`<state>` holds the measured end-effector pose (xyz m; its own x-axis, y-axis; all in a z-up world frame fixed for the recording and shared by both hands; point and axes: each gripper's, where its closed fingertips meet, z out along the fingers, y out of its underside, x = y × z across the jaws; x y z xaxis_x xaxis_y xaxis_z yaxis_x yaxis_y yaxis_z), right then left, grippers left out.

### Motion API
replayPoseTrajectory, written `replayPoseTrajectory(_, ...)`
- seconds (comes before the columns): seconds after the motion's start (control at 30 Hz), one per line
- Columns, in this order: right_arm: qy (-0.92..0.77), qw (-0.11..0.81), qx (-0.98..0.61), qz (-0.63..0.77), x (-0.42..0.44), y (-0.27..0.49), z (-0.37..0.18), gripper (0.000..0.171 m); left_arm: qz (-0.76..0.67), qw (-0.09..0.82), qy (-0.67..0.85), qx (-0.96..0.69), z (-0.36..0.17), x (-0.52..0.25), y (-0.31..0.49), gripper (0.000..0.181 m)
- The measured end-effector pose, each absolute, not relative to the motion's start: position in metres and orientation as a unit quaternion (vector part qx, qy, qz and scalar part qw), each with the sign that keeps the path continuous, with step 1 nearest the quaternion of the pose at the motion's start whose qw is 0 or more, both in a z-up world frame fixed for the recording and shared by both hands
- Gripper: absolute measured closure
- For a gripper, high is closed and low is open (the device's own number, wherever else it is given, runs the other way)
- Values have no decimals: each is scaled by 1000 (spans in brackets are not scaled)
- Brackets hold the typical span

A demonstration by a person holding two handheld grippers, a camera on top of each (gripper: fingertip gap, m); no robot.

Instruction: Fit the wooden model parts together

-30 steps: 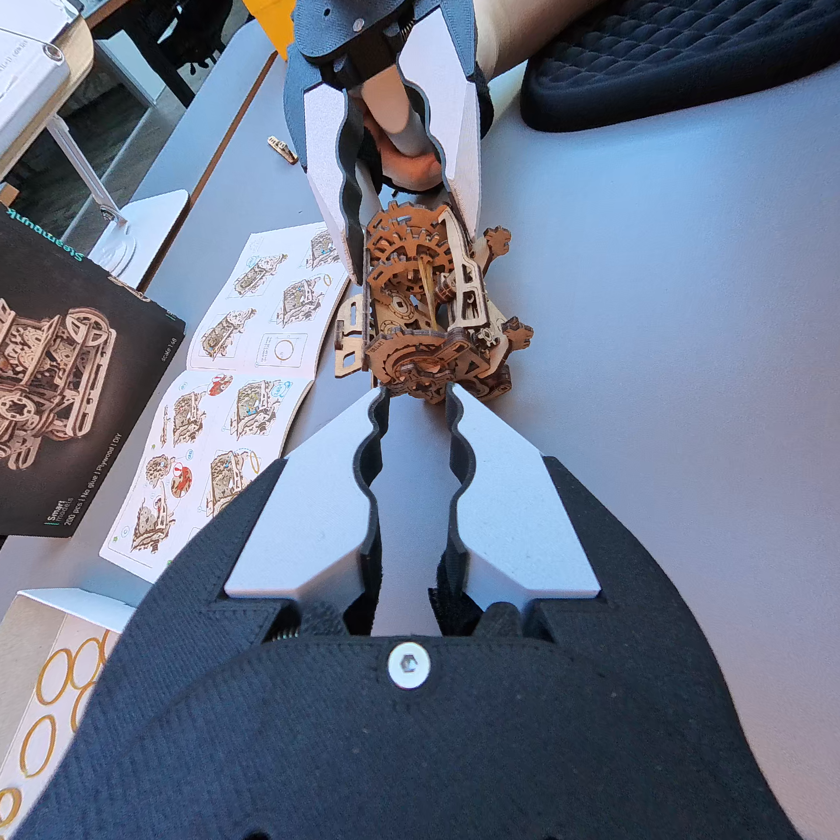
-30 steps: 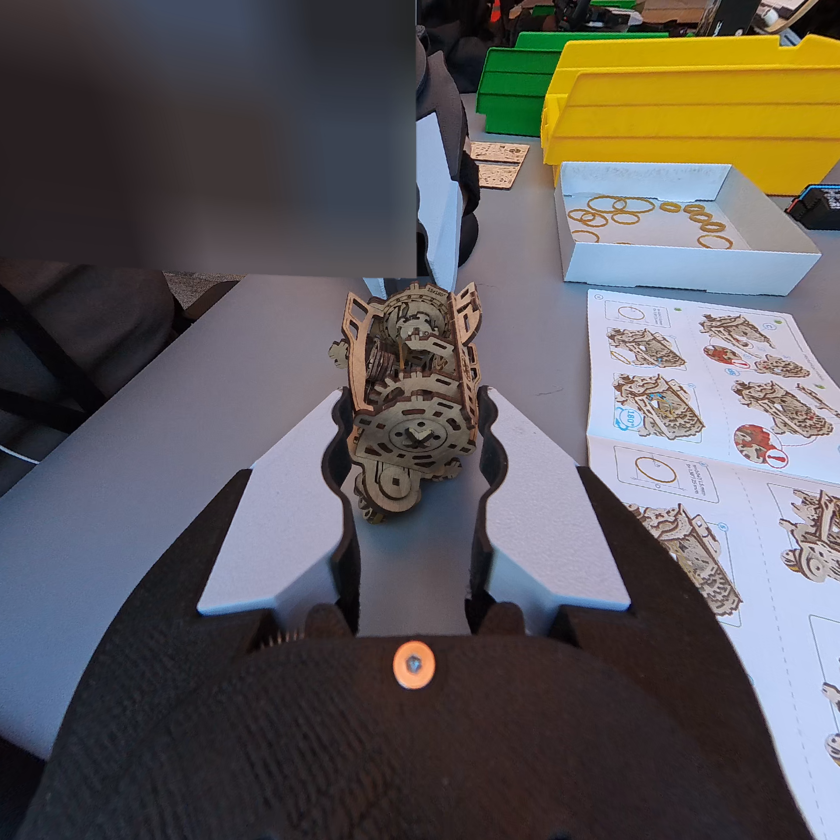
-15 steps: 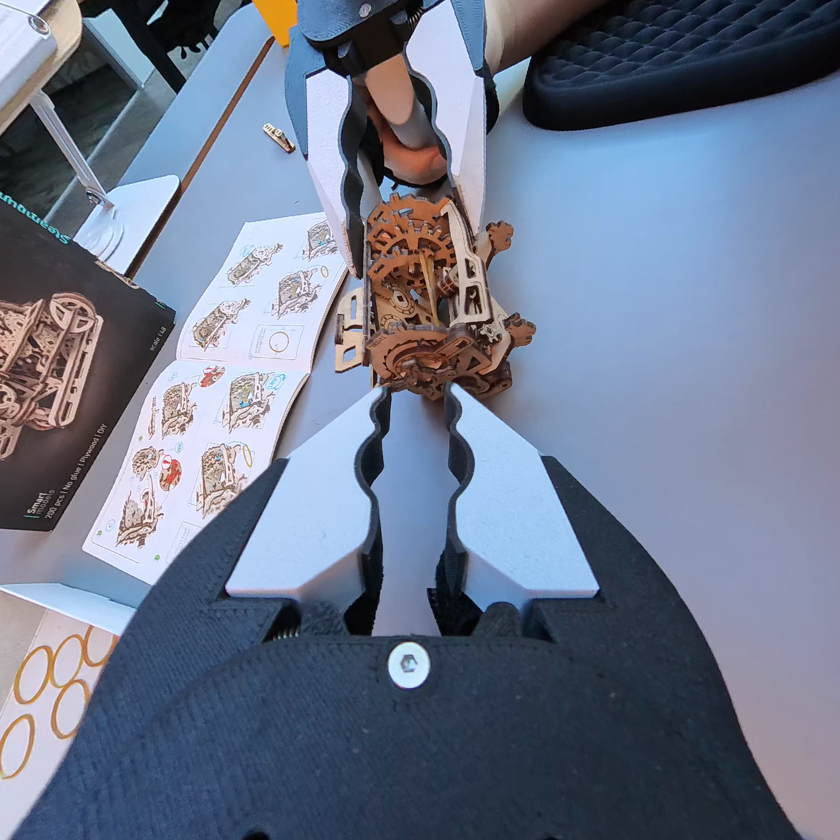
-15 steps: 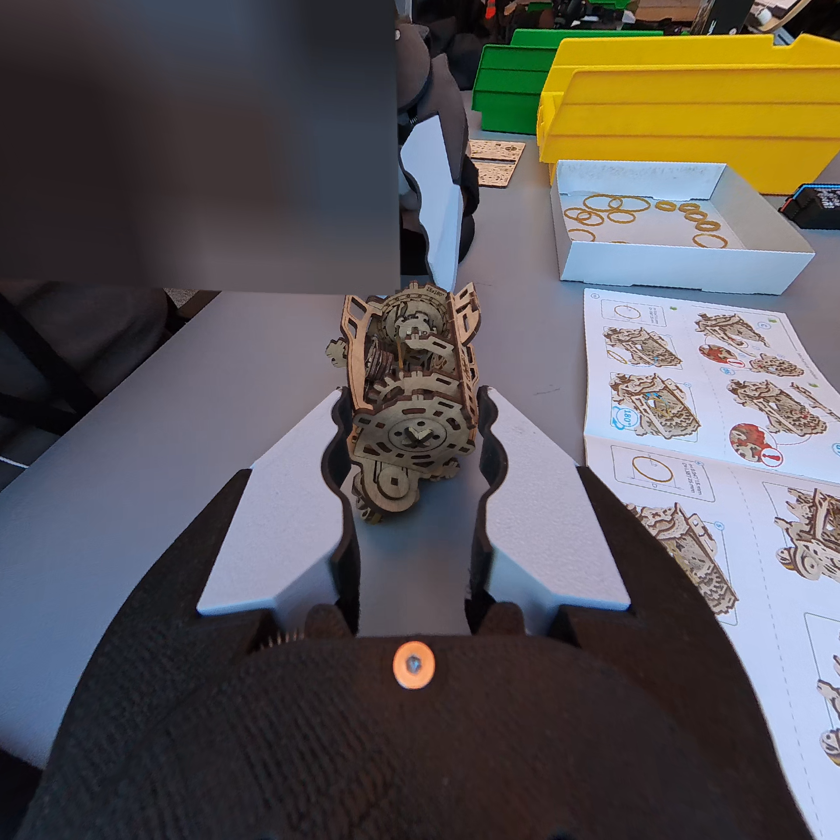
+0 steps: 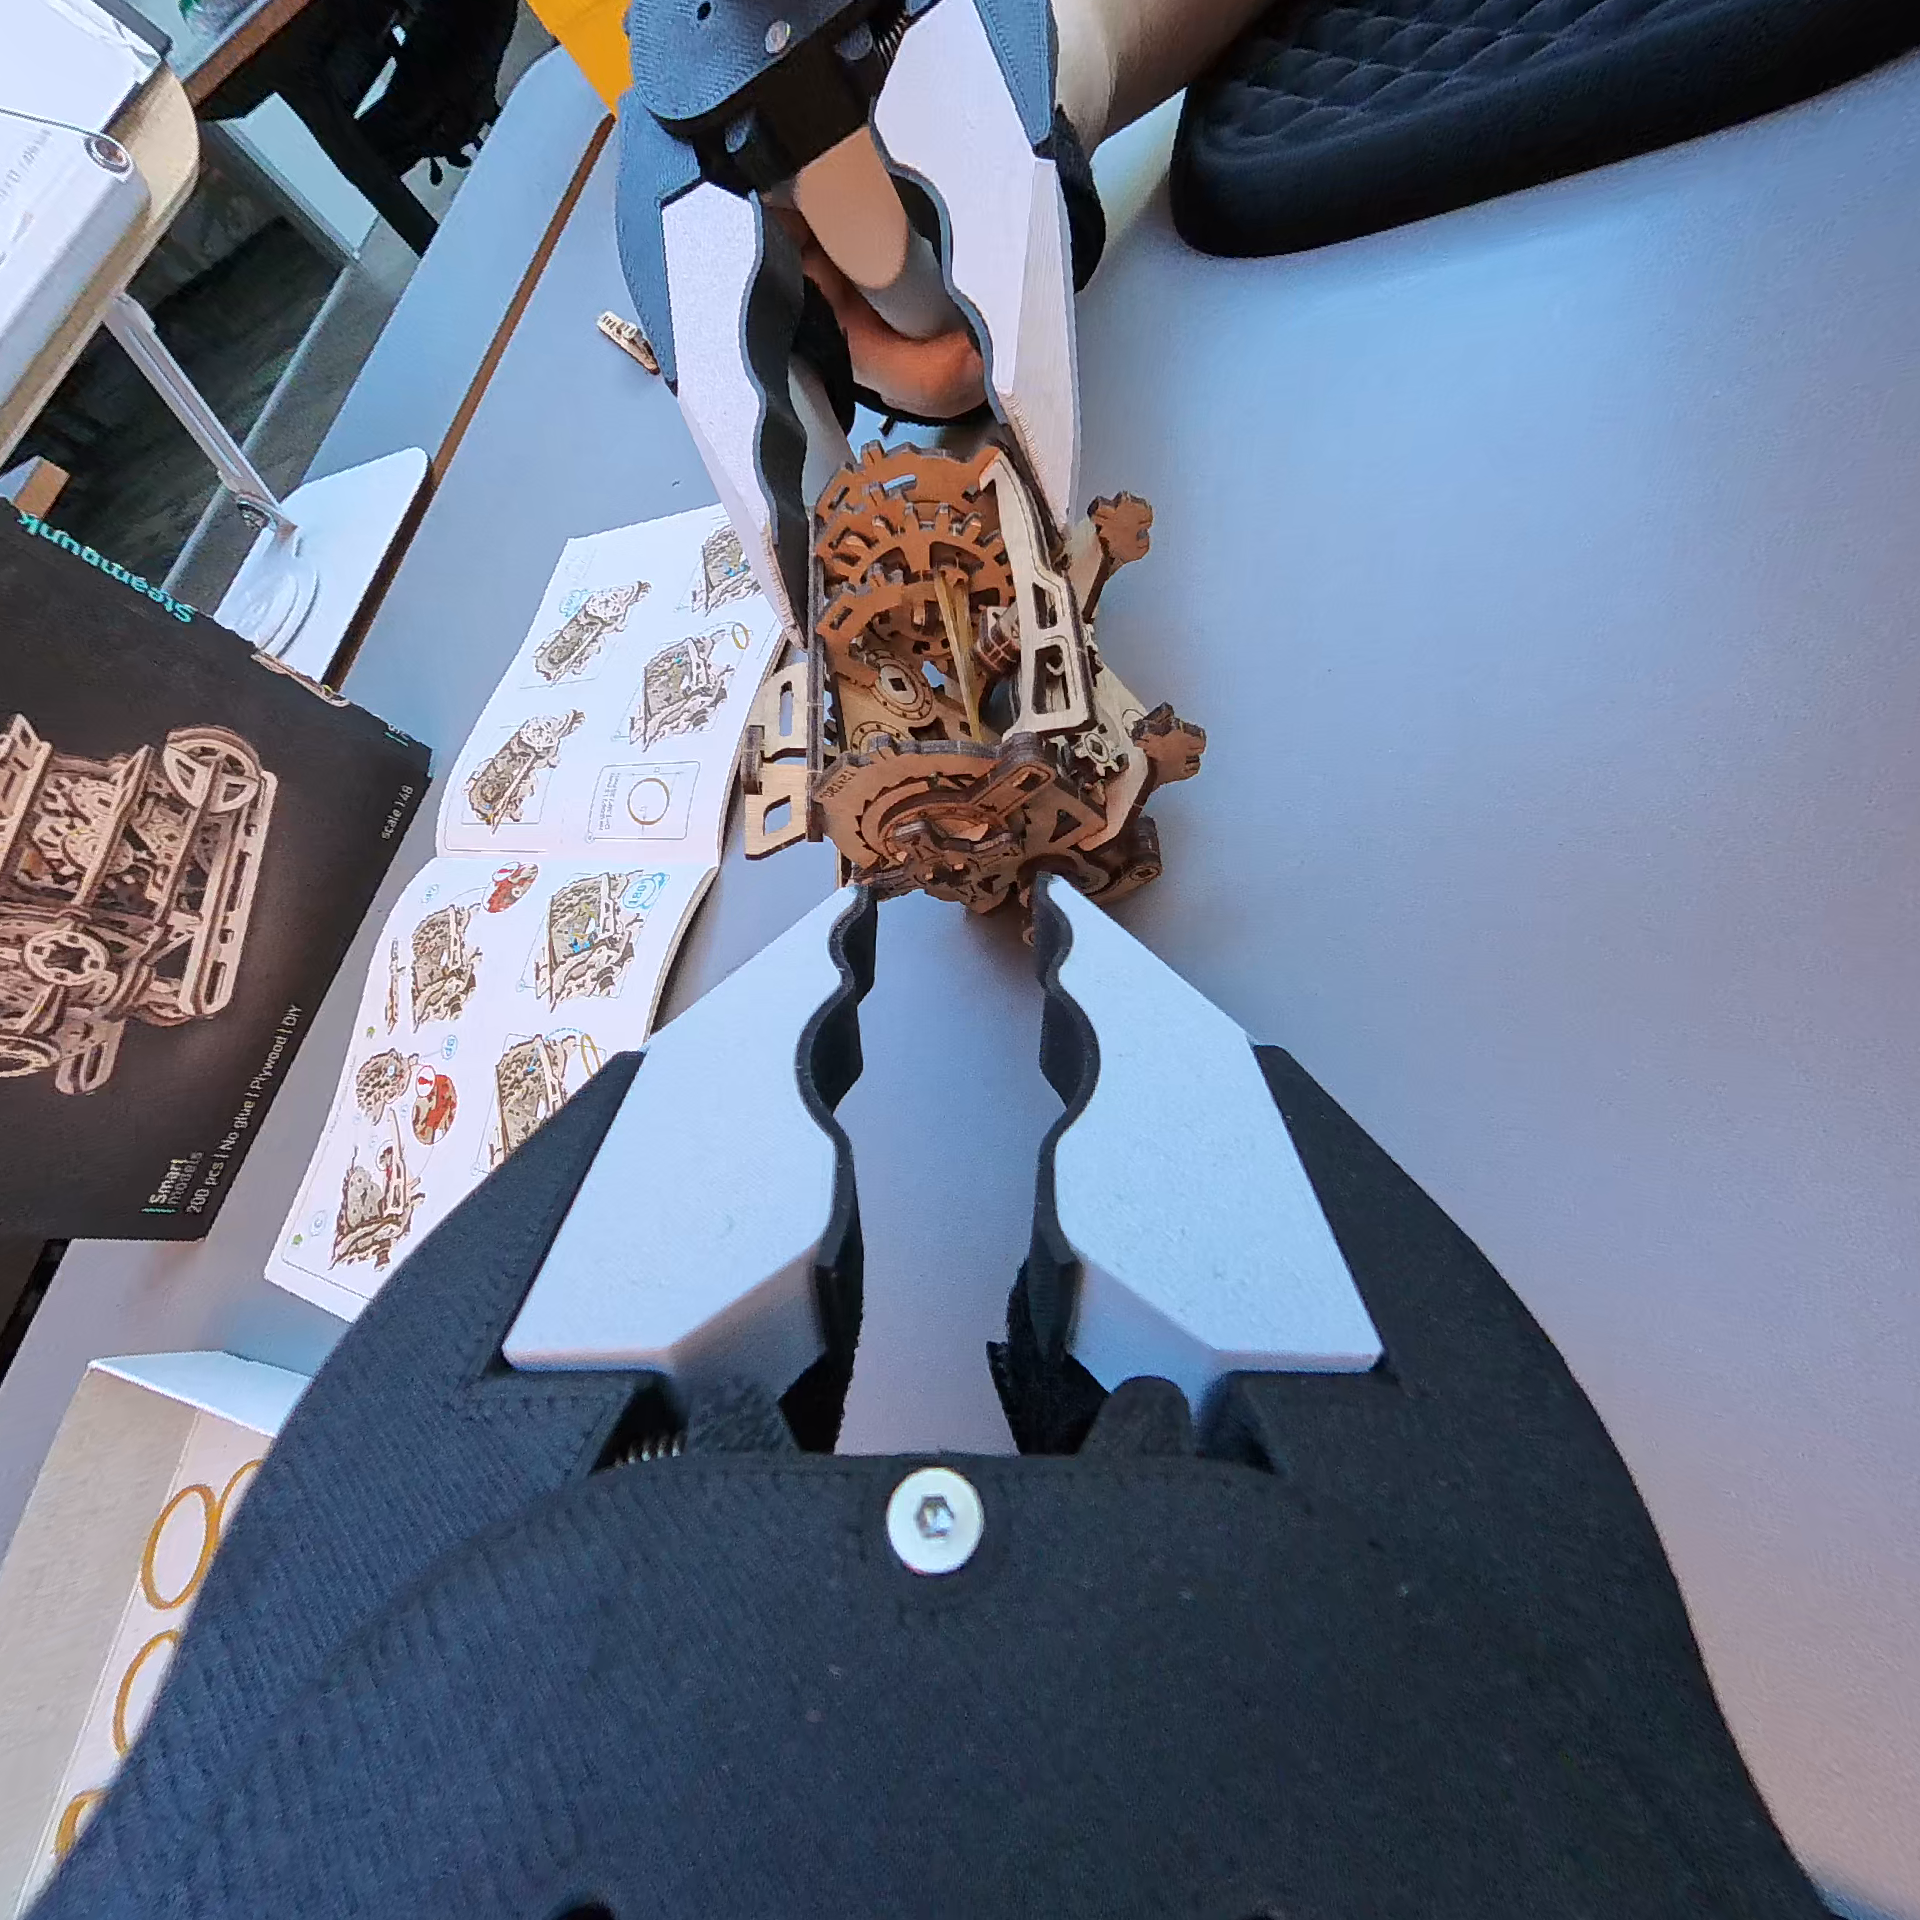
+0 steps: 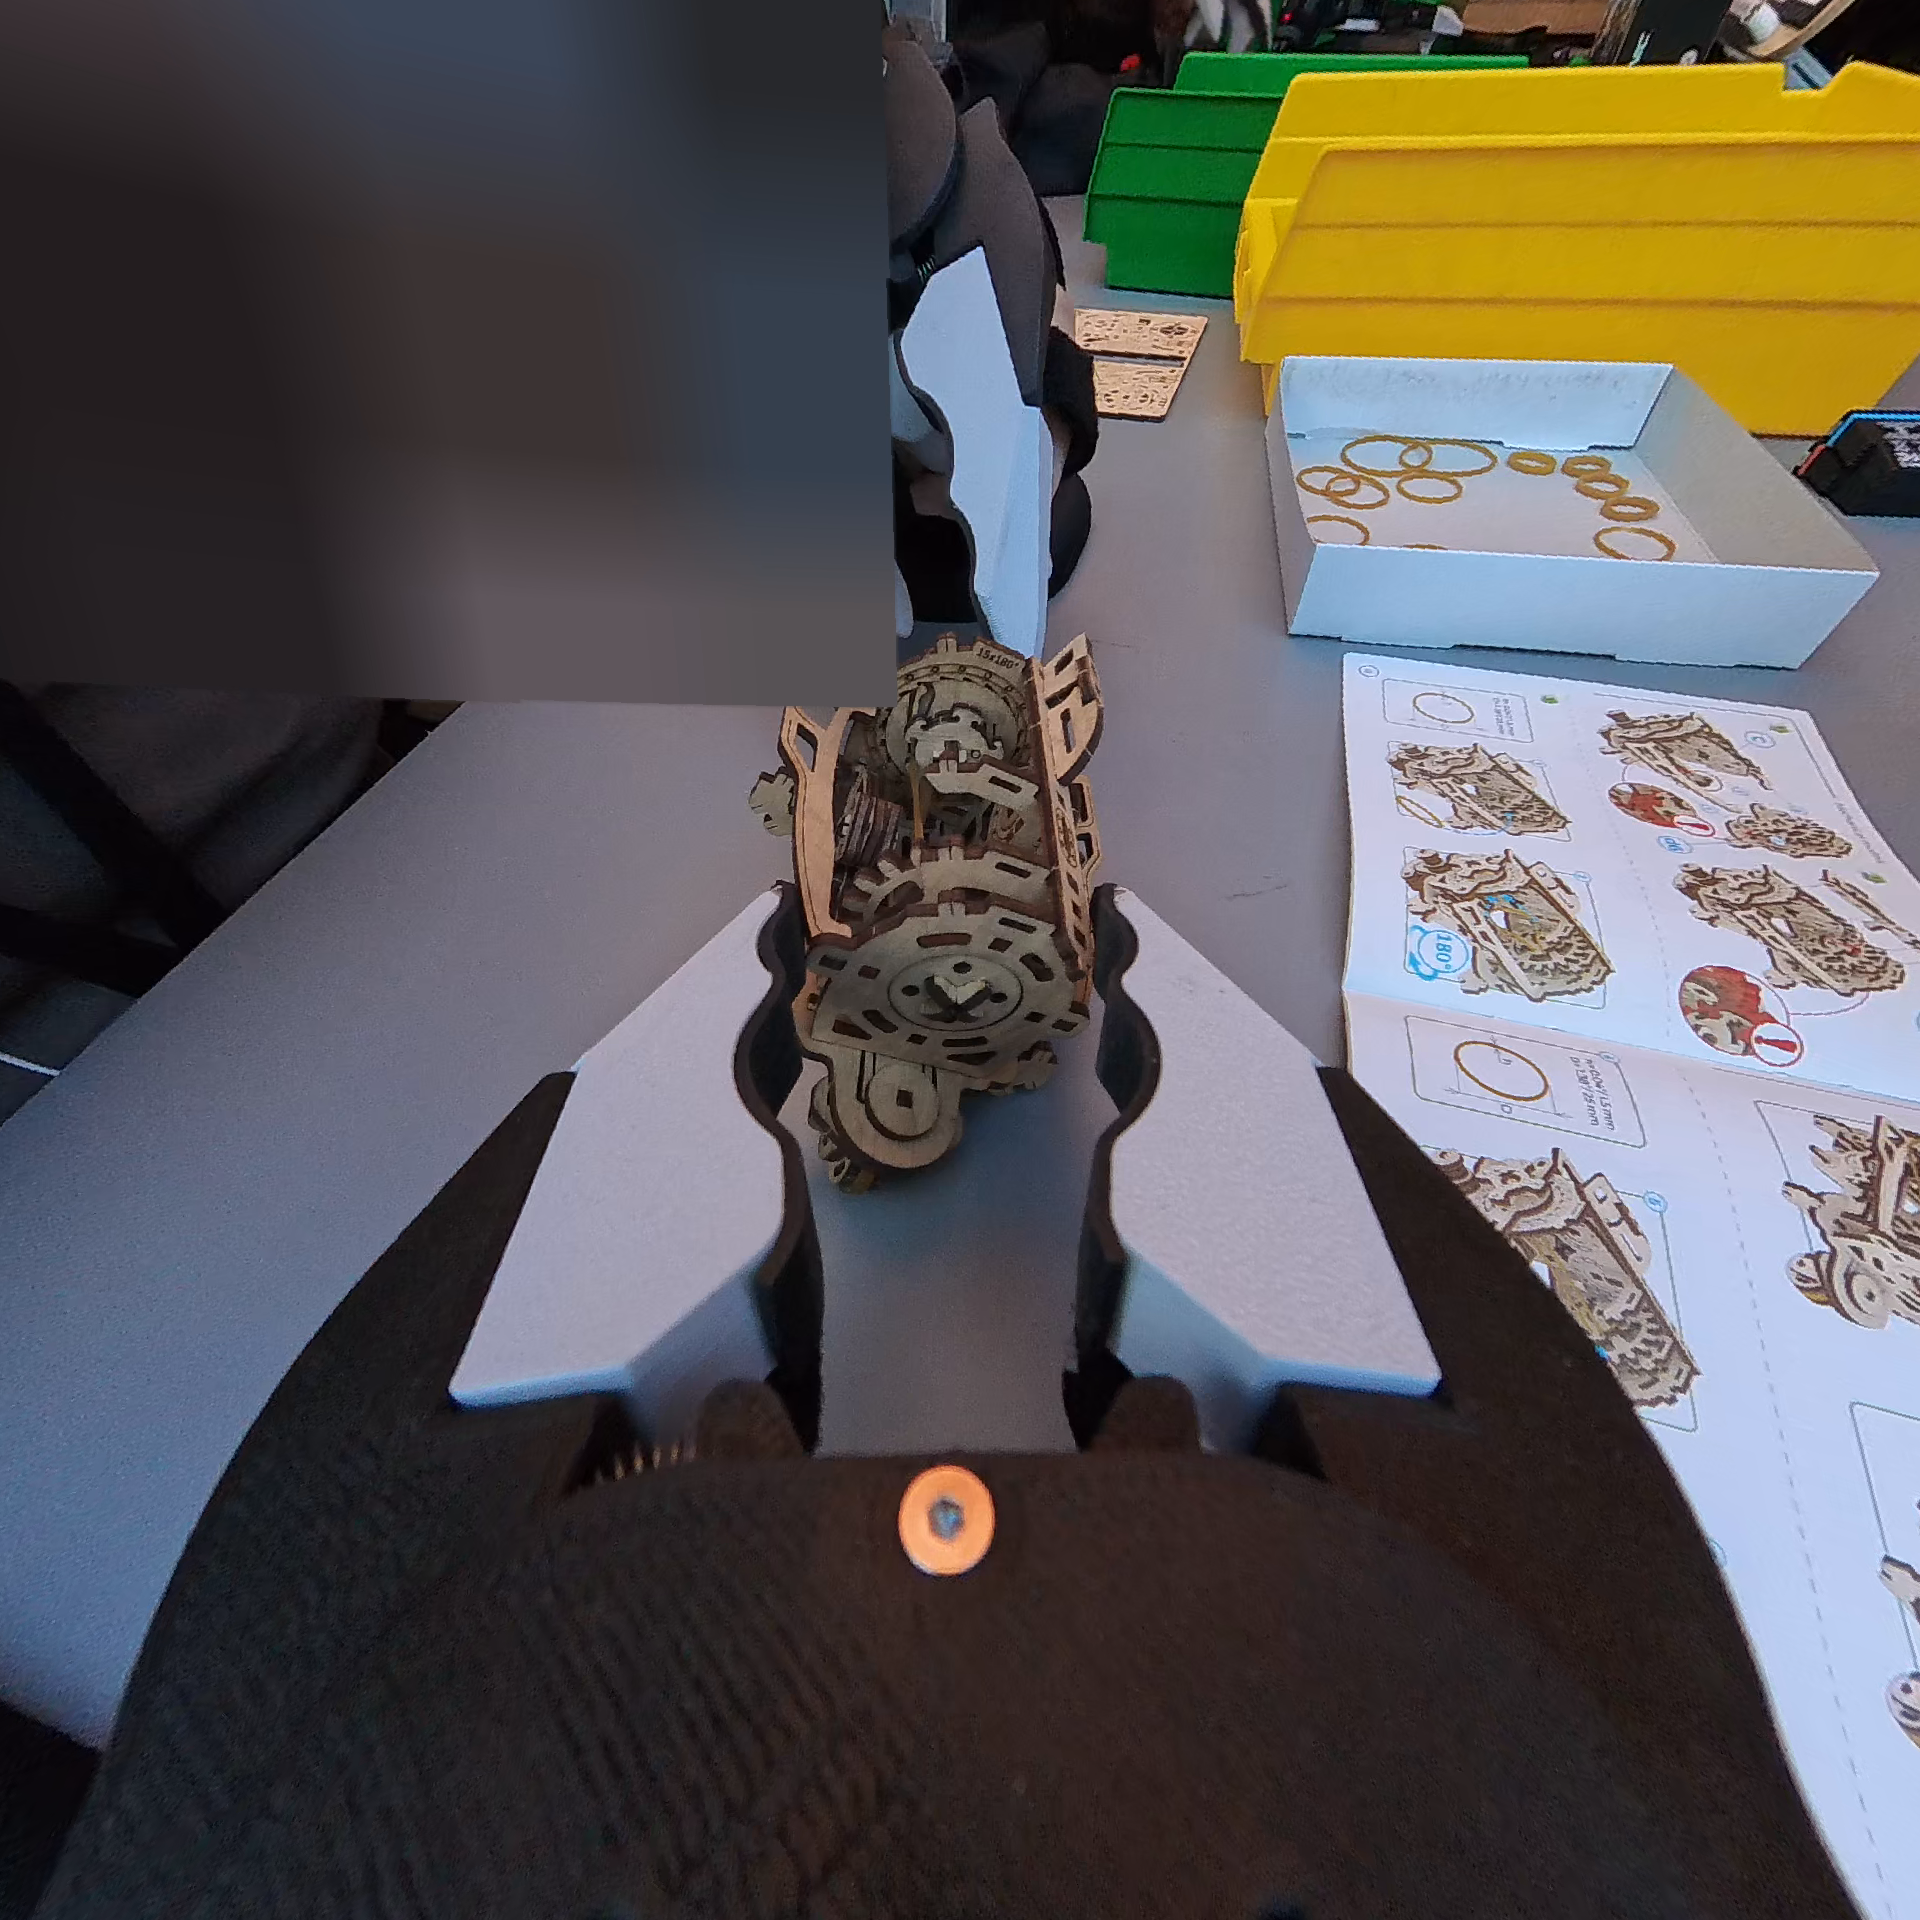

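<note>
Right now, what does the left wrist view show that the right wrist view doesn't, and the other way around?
Only the left wrist view shows the black kit box, the hand behind the right gripper, and the dark cushion on the table.

Only the right wrist view shows the yellow bins, green bins and loose wooden sheets.

Both show the wooden model with the right gripper's fingers around it, the left gripper at its opposite end, the instruction booklet, and the white box of rubber bands.
</note>
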<state>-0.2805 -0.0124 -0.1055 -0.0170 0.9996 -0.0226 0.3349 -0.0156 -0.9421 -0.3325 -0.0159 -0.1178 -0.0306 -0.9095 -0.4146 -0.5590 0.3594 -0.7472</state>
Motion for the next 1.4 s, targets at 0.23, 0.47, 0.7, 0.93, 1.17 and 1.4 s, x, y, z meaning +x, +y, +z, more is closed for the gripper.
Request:
replayPoseTrajectory(0.23,-576,396,-579,419,-281,-12,-106,116,-209,477,683,-512,-103,-331,-20,157)
replayPoseTrajectory(0.47,-576,396,-580,418,-281,-12,-106,117,-187,472,693,-512,-109,-333,-18,154)
replayPoseTrajectory(0.7,-577,395,-580,419,-281,-12,-106,117,-162,472,699,-512,-114,-334,-15,155)
replayPoseTrajectory(0.93,-578,393,-579,420,-281,-12,-106,116,-143,474,700,-515,-118,-333,-10,162)
replayPoseTrajectory(1.17,-580,392,-578,420,-281,-13,-107,116,-150,476,697,-515,-118,-332,-11,158)
replayPoseTrajectory(1.4,-582,392,-576,419,-281,-14,-107,116,-132,500,694,-501,-113,-331,-7,155)
